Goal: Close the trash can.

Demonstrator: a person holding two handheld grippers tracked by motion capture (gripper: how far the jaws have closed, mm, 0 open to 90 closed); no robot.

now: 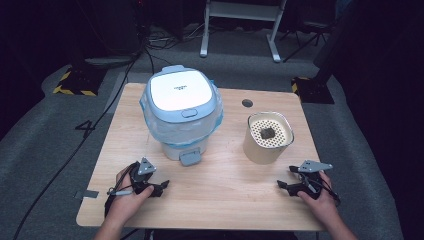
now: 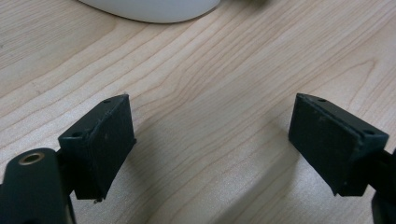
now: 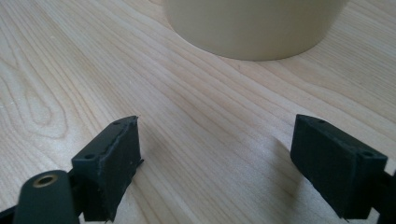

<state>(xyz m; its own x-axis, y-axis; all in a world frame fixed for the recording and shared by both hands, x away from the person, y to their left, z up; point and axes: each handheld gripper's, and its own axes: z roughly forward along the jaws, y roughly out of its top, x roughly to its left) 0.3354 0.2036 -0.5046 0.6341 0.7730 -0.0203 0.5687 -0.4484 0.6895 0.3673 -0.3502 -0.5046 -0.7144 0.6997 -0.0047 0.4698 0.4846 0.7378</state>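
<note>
— Where are your grippers?

— Your left gripper [image 1: 161, 186] rests low at the lower left of the table [image 1: 220, 200], jaws spread wide with nothing between them. Your right gripper [image 1: 284, 178] sits at the lower right, equally wide and holding nothing.

— And the things nearest them?

— The white bin [image 1: 182, 112], lid shut, stands above your left gripper at centre frame. The beige cup [image 1: 267, 139] stands near your right gripper, just up and left of it.
</note>
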